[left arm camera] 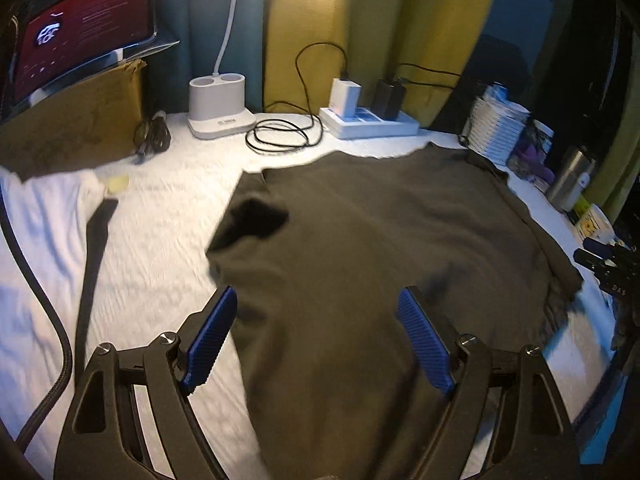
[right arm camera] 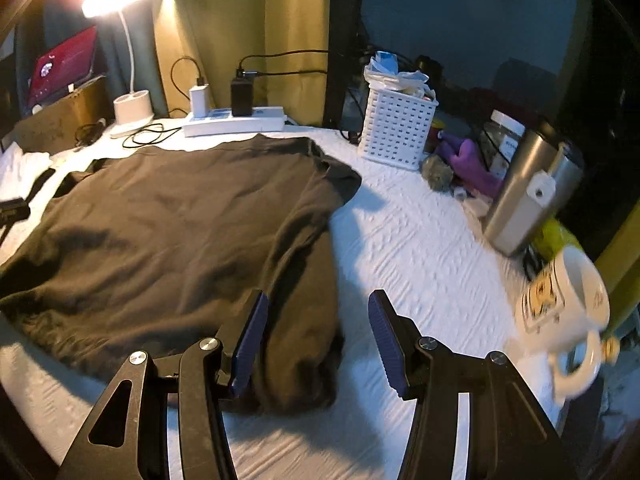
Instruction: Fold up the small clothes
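A dark olive-brown shirt [left arm camera: 360, 240] lies spread on the white textured cover [left arm camera: 168, 232]. Its left sleeve is folded in near a dark patch. My left gripper [left arm camera: 320, 320] hovers over the shirt's near left part, blue pads wide apart and nothing pinched. In the right wrist view the shirt [right arm camera: 168, 224] fills the left half, with a bunched right edge. My right gripper [right arm camera: 318, 332] is open above that bunched edge, the cloth below and between its fingers but not pressed. Each gripper shows at the edge of the other's view: the right gripper [left arm camera: 608, 264] and the left gripper [right arm camera: 12, 208].
Along the back stand a lamp base [left arm camera: 220, 108], a power strip with chargers [left arm camera: 368, 120], coiled black cable [left arm camera: 284, 136], a laptop [left arm camera: 80, 32] on a box. Right side: white basket [right arm camera: 396, 128], steel tumbler [right arm camera: 524, 196], mug [right arm camera: 568, 312]. White cloth [left arm camera: 44, 216] and black strap [left arm camera: 94, 264] lie left.
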Demonstrator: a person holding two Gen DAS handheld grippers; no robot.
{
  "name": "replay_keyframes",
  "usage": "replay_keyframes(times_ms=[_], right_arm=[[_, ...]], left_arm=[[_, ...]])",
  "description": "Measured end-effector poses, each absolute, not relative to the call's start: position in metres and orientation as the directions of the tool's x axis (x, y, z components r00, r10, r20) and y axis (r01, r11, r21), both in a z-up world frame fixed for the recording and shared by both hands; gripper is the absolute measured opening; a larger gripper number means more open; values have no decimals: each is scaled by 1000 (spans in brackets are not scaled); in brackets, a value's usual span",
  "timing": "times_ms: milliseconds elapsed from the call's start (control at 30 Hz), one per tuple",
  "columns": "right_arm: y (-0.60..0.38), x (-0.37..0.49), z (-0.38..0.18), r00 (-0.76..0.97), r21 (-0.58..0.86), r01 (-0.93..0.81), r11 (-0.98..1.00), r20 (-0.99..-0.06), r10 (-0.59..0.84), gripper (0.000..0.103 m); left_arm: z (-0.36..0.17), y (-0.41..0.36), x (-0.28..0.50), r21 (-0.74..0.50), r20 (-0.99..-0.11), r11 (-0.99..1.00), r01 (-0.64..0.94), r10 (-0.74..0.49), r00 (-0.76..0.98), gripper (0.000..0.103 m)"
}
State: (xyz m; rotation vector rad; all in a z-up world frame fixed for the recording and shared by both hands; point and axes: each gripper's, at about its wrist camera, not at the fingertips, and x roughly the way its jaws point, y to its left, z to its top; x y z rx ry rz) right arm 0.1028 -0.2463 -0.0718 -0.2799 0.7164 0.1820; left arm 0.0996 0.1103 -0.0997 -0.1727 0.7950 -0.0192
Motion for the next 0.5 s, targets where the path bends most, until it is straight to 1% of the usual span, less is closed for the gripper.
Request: replay_keyframes(times_ms=[133, 233, 333, 500], right_arm=[[-242, 79, -70, 754, -176, -271, 946, -650, 95, 55], [-240, 68, -69, 766, -179, -259, 949, -636, 89, 55], [-237, 64, -74, 764, -205, -257, 945, -642, 68, 55], [-237, 62, -85, 747, -191, -235, 953, -663, 51, 55]], left_arm=[[-103, 99, 79, -171, -700, 984, -38, -94, 707, 83], [-103, 92, 67, -168, -700, 985, -34, -95, 708, 83], [-103, 89, 59, -167, -697, 985, -41, -89, 712, 84], [-106, 80, 47, -148, -702, 988, -41, -76, 708, 84]])
